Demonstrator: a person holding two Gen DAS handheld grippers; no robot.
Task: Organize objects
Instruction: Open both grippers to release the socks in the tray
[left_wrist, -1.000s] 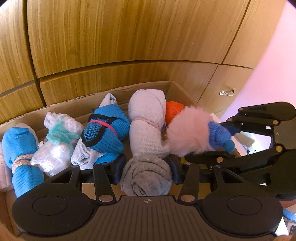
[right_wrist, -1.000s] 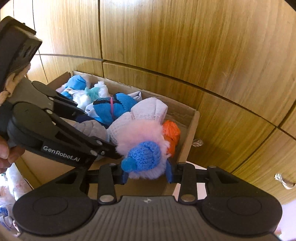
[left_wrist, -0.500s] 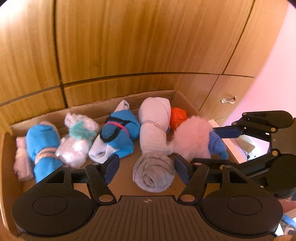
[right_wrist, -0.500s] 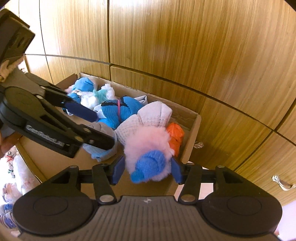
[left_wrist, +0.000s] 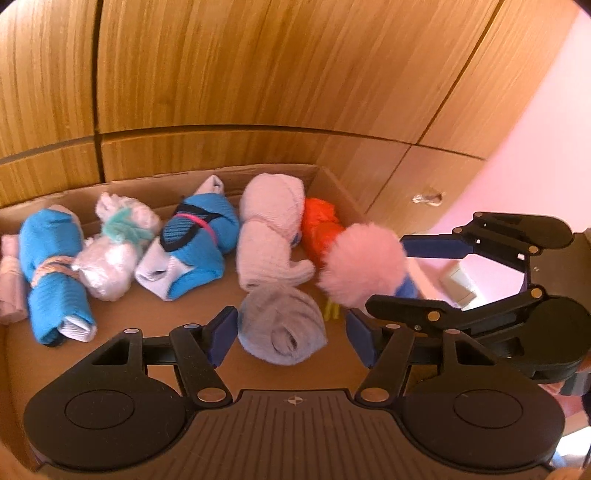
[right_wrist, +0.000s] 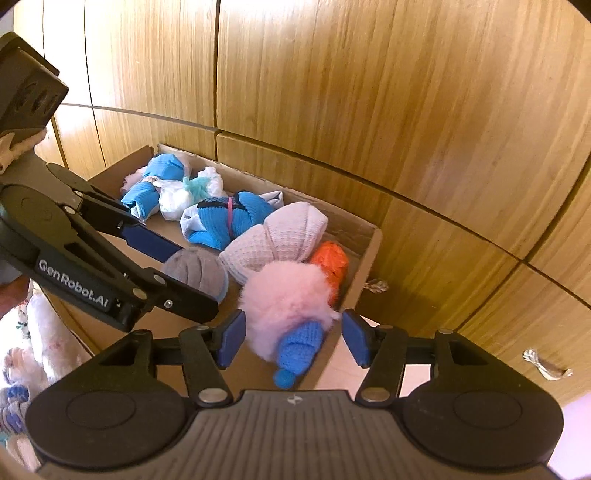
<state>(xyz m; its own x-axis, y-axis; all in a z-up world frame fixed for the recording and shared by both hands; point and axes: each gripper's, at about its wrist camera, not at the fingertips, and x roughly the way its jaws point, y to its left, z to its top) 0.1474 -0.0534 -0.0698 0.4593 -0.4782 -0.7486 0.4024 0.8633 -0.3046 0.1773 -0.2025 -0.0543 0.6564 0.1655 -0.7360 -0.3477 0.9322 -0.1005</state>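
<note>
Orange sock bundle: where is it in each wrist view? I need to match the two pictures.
Left wrist view: the orange sock bundle sits right of centre, against the right wall of the cardboard box, behind the fluffy pink bundle.
Right wrist view: the orange sock bundle is at centre, by the box's right wall, just above the pink bundle.
Shared landmark: the pale waffle-knit bundle beside it.
</note>
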